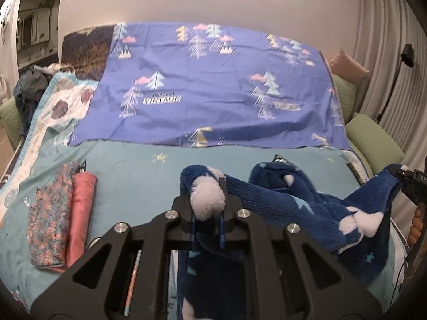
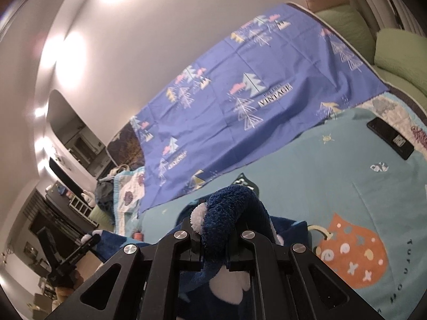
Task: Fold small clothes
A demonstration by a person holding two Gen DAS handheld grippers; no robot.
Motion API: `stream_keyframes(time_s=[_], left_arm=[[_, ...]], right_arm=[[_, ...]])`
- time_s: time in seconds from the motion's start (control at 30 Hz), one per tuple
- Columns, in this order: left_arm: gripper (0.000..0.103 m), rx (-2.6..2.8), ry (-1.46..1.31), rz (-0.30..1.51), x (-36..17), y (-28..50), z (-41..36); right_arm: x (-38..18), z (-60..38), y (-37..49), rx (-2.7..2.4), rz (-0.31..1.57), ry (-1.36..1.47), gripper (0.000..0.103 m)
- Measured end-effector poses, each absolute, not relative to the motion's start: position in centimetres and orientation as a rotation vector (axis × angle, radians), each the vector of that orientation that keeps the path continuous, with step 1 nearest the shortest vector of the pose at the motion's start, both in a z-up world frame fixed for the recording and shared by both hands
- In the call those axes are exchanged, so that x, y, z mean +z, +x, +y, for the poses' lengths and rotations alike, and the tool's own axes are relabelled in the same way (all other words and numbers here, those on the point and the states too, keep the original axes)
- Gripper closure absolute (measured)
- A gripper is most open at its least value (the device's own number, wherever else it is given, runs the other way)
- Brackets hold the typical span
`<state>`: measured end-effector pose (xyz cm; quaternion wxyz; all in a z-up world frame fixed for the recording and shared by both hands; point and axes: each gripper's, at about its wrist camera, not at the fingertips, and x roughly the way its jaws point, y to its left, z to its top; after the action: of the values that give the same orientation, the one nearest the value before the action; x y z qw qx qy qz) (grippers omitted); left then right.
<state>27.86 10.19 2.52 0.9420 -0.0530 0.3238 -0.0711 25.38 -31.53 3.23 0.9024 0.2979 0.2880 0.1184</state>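
Note:
A dark blue fleece garment point(image 1: 288, 200) with white patches and pale stars hangs stretched between both grippers above the teal blanket point(image 1: 138, 170). My left gripper point(image 1: 209, 194) is shut on one corner of it, and a white fluffy patch bulges over the fingers. In the left wrist view, my right gripper point(image 1: 403, 177) grips the other corner at the far right edge. The right wrist view shows the right gripper point(image 2: 216, 226) shut on a bunched fold of the fleece garment point(image 2: 232, 208). There the left gripper point(image 2: 89, 240) appears low at the left, also holding fleece.
Two folded pieces lie on the blanket at the left: a floral one point(image 1: 50, 218) and a pink one point(image 1: 81, 213). A violet-blue sheet point(image 1: 213, 85) with tree prints covers the back. A black phone point(image 2: 389, 138) lies at the right. Green cushions point(image 1: 373, 138) border the right side.

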Motion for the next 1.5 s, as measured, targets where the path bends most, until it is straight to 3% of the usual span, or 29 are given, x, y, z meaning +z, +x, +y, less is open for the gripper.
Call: stream_keyframes(time_s=[0.33,0.57,0.63,0.73,0.9,1.1,1.3,1.5], left_arm=[[0.088,-0.085,-0.120,0.836,-6.1,33.5,9.9],[0.083,-0.098,-0.115,0.807,-6.8,32.9,9.9],[0.068,-0.117,-0.160,0.784,-5.9,32.2,10.7],[0.058,-0.181,-0.264,0.725,-4.1,30.1,12.1],[0.058,-0.290,-0.281,0.685,-1.9,26.3,12.3],[0.058,-0.485,-0.063,0.798,-3.1,24.7,6.4],[0.058,-0.440,0.092,0.905,-5.6,29.3,0.8],[0.057,-0.248,0.044,0.833,-6.0,35.3,1.6]], right_arm=[[-5.6,-33.1,31.6,0.132,0.798,0.659,0.091],[-7.8,-33.6,32.2,0.136,0.849,0.696,0.085],[-6.8,-33.9,31.5,0.139,0.834,0.705,0.073],[-4.3,-34.0,29.2,0.138,0.753,0.690,0.050],[-0.8,-31.7,25.6,0.244,0.704,0.573,0.049],[-2.1,-23.5,25.1,0.398,0.912,0.294,0.049],[-5.0,-20.1,29.4,0.367,1.029,0.228,0.049],[-4.0,-22.4,34.9,0.232,0.901,0.302,0.049]])
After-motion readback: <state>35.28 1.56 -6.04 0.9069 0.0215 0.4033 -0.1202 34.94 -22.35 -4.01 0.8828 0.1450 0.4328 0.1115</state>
